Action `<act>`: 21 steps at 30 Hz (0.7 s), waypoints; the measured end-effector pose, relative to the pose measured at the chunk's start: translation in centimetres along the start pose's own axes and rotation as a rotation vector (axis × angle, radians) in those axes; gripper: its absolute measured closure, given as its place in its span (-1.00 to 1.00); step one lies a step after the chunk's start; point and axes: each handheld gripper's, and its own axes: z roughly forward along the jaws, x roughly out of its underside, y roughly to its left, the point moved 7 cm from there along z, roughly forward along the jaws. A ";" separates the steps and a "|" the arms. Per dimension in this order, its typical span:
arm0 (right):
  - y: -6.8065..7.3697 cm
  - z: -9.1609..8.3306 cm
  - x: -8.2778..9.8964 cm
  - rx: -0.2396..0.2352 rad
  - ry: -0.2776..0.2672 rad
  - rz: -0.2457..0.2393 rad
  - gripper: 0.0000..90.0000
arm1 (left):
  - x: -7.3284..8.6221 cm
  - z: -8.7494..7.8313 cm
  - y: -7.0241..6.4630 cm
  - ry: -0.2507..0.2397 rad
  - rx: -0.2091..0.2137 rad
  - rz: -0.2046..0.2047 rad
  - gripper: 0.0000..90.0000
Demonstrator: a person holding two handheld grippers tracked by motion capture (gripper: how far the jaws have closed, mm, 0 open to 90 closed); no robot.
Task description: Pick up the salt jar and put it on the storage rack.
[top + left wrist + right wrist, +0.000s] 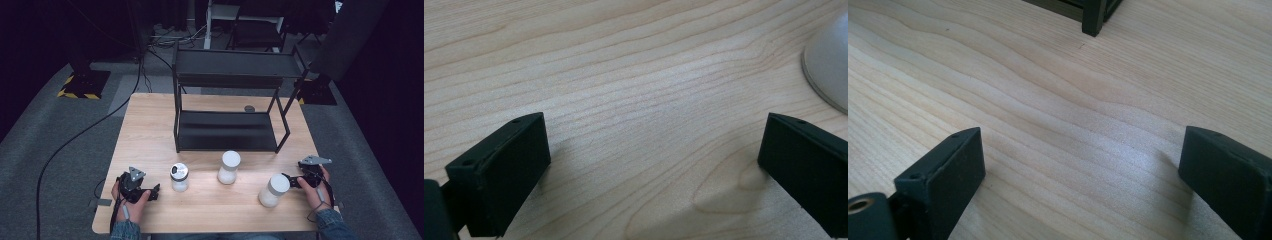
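Observation:
Three white jars stand in a row on the wooden table [150, 125]. The left jar [179, 177] has a dark top, the middle jar [229, 167] and the right jar [273, 190] are plain white. My left gripper [154, 191] rests near the front left edge, pointing right towards the left jar. Its jaws are open over bare wood [656, 120], with a white rounded base [829, 60] at the upper right. My right gripper [290, 181] sits just right of the right jar, open over bare wood [1083, 131].
A black two-tier shelf [227, 131] stands at the back centre of the table; one of its legs [1093, 20] shows ahead of the right gripper. A small dark disc [249, 108] lies behind the shelf. Cables run over the grey floor at left.

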 end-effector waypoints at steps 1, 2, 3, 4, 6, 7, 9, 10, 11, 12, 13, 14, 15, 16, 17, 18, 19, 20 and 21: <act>0.0 0.0 0.0 0.000 0.000 0.000 -0.90 | 0.0 0.0 0.0 -0.001 0.001 0.002 -0.99; 0.0 0.0 0.0 0.000 0.000 0.000 -0.90 | 0.0 0.0 0.0 -0.001 0.001 0.002 -0.99; 0.0 0.0 0.0 0.000 0.000 0.000 -0.90 | 0.0 0.0 0.0 0.000 0.002 0.002 -0.99; 0.0 0.0 0.0 0.000 0.000 0.000 -0.90 | 0.0 0.0 0.0 0.001 0.001 0.001 -0.99; 0.0 0.0 0.0 0.000 0.000 0.000 -0.90 | 0.0 0.0 0.1 0.001 0.004 0.003 -0.99; 0.0 0.0 0.0 0.000 0.000 0.000 -0.90 | 0.0 -0.1 0.1 0.001 0.005 0.004 -0.99; 0.0 0.0 0.0 0.000 0.000 0.000 -0.90 | 0.0 -0.1 0.1 0.003 0.008 0.007 -0.99; 0.0 0.0 0.0 0.000 0.000 0.000 -0.90 | 0.1 -0.1 0.1 0.001 0.010 0.006 -0.99; 0.0 0.0 0.0 0.000 0.000 -0.001 -0.90 | 0.1 -0.1 0.2 0.001 0.012 0.009 -0.98; 0.0 0.0 0.0 0.000 0.000 -0.001 -0.90 | 0.1 -0.2 0.2 0.000 0.011 0.009 -0.98; 0.0 0.0 0.0 0.000 0.000 -0.001 -0.90 | 0.2 -0.2 0.2 -0.001 0.012 0.011 -0.97; 0.0 0.0 0.0 0.000 0.000 0.000 -0.90 | 0.2 -0.2 0.2 -0.001 0.012 0.011 -0.95; 0.0 0.0 0.0 0.000 0.000 0.000 -0.90 | 0.2 -0.3 0.3 -0.003 0.014 0.009 -0.95; 0.0 0.0 0.0 0.000 0.000 0.000 -0.90 | 0.2 -0.4 0.4 -0.005 0.024 0.003 -0.91; 0.0 0.0 0.0 0.000 0.000 0.000 -0.90 | 0.2 -0.4 0.4 -0.005 0.024 0.003 -0.91; 0.0 0.0 0.0 0.000 0.000 -0.001 -0.90 | 0.2 -0.5 0.4 -0.010 0.025 0.000 -0.91; 0.0 0.0 0.0 0.000 0.000 0.000 -0.90 | 0.1 -0.7 0.4 -0.019 0.023 -0.001 -0.91; 0.0 0.0 0.0 0.000 0.000 0.000 -0.90 | 0.1 -0.7 0.4 -0.019 0.023 -0.001 -0.92; 0.0 0.0 0.0 0.000 0.000 -0.001 -0.90 | 0.1 -0.8 0.4 -0.023 0.023 0.000 -0.92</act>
